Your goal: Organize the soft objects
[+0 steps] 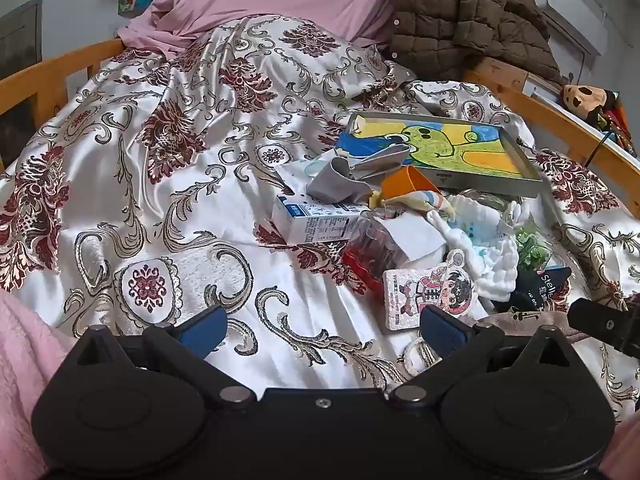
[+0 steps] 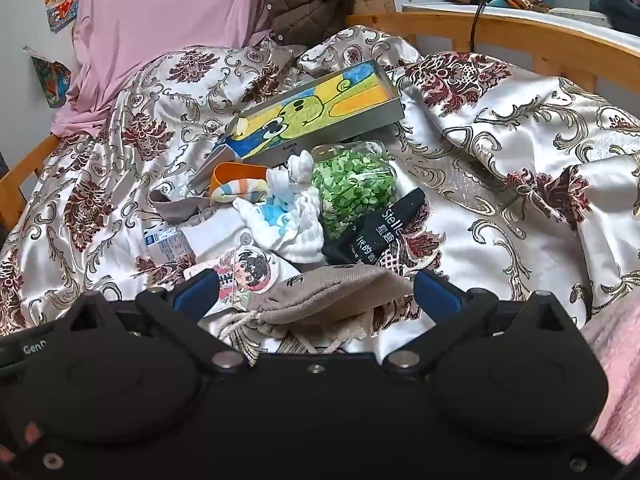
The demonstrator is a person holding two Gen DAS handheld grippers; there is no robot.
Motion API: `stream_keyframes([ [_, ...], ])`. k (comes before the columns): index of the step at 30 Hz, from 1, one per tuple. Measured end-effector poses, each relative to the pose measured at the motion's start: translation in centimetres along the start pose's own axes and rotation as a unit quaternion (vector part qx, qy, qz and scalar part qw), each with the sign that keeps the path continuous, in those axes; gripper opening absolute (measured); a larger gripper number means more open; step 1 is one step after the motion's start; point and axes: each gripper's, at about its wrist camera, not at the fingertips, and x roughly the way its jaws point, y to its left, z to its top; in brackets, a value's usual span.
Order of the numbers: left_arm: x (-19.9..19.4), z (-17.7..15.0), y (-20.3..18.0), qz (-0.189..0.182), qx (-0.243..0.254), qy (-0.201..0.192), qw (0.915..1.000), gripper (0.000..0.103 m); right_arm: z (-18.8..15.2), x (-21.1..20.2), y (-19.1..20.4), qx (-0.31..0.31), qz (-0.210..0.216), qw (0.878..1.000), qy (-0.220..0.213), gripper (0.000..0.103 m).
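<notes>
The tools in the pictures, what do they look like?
Both are matte black plastic. The left tool and right tool each have two blue fingers, round discs on the body and silver screws. White letters "Gen" sit on the right one. Fluffy pink fabric shows at the edges.

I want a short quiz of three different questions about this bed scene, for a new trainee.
1. True or false: the right gripper is clamped on the beige drawstring pouch.
2. Which item lies partly on the framed frog drawing? A the orange cup B the milk carton C the grey cloth
3. Fill in: the clear container holds ___ pieces.

Key: 1 false, its jaws stand open; 2 C; 3 green.
</notes>
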Motion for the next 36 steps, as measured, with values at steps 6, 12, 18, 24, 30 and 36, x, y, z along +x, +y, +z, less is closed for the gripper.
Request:
stream_keyframes([
  [6,0.06,-0.01,0.10,0.002,0.001,0.000,1.0000,0.102,0.19,-0.07,0.11,-0.001,0.001,1.000,-0.001,0.102],
  [12,0.01,-0.02,0.01,0.002,0.003,-0.001,1.0000,0.102,-0.10,-0.20,-0.14,0.002,0.002,1.000,-0.001,0.102],
  [18,0.01,-0.01,-0.02,0.003,0.003,-0.001,1.0000,0.102,-0.31,0.22,-0.01,0.001,0.002,1.000,0.003,0.102],
  [24,0.00,-0.02,-0.02,0.003,0.003,0.000,1.0000,0.102,-0.17,0.27,0.03,0.001,0.001,1.000,0.005,0.102],
  [30,0.01,-0.01,-0.02,0.003,0.003,0.000,1.0000,0.102,-0.14,0.28,0.03,0.001,0.001,1.000,0.007,0.102],
  [36,0.01,-0.02,-0.02,0.003,0.004,0.001,1.0000,0.102,-0.11,0.30,0.04,0.001,0.001,1.000,0.008,0.102],
])
